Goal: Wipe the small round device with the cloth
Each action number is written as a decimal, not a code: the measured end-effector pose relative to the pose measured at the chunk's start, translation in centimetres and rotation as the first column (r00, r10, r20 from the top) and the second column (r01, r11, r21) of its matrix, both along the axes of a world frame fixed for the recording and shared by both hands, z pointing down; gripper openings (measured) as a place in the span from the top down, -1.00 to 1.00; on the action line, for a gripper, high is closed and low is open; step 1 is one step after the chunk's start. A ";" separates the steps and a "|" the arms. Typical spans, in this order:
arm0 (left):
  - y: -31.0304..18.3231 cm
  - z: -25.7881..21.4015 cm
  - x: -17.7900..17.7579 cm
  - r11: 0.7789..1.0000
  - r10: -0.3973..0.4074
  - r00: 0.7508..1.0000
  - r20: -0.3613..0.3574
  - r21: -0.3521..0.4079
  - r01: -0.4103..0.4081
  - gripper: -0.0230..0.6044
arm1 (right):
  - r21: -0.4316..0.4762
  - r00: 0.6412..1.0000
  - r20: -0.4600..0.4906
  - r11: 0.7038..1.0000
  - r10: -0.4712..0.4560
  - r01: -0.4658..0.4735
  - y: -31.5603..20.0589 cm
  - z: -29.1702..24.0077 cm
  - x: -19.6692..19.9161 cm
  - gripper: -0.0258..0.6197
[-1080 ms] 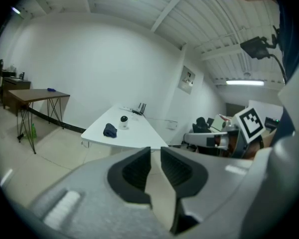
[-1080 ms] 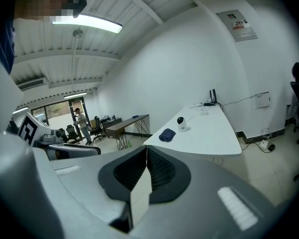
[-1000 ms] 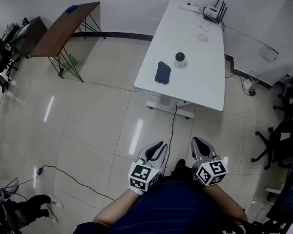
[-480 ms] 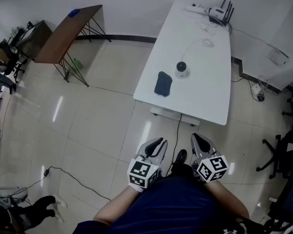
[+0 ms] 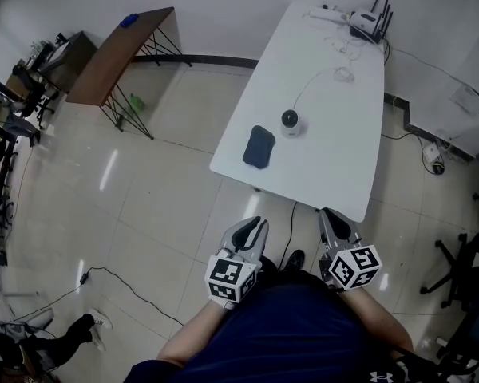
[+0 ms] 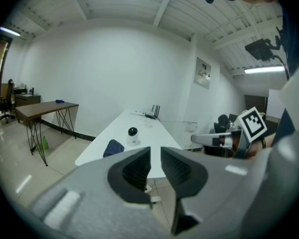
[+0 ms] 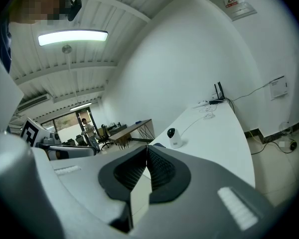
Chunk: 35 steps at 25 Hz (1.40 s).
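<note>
On the white table stands the small round white device, with a folded dark blue cloth lying just left of it. Both grippers hang in front of the person's body, short of the table's near edge and touching nothing. My left gripper is open by a narrow gap with nothing between its jaws. My right gripper is shut and empty. The left gripper view shows the device and cloth beyond the left gripper. In the right gripper view the device stands past the right gripper.
A router and white cables lie at the table's far end. A brown desk stands by the wall at left. A black cable runs over the tiled floor, and office chairs stand at right.
The person has walked toward the white table, so table, device and cloth now sit closer to both grippers. Neither gripper's jaws have changed.
</note>
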<state>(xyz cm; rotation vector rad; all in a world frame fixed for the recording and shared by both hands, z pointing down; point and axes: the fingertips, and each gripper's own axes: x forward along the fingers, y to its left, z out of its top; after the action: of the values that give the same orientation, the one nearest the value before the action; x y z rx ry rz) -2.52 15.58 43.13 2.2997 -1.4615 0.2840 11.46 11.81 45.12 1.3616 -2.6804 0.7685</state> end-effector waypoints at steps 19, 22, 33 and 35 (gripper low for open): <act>-11.6 2.1 -2.2 0.998 0.061 0.997 -0.043 -0.016 -0.061 0.73 | -0.031 0.998 -0.055 0.999 0.035 -0.037 -10.3 0.6 -2.7 0.88; -13.6 2.4 -3.4 0.997 0.077 0.996 -0.036 -0.012 -0.077 0.73 | -0.032 0.996 -0.079 0.998 0.042 -0.045 -11.6 0.3 -4.0 0.88; -20.9 8.1 -5.2 0.991 0.063 0.993 0.101 -0.120 -0.051 0.47 | -0.063 0.991 -0.134 0.997 0.027 -0.035 -15.6 1.6 -6.0 0.88; -21.8 9.4 -5.1 0.989 0.053 0.991 0.126 -0.146 -0.035 0.47 | -0.061 0.991 -0.133 0.998 0.012 -0.021 -16.7 1.9 -6.1 0.88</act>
<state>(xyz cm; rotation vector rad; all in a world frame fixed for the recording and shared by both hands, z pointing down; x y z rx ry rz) -7.61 -6.26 52.55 2.2356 -1.4028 0.5435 5.37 -4.91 47.01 1.3708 -2.5265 0.7284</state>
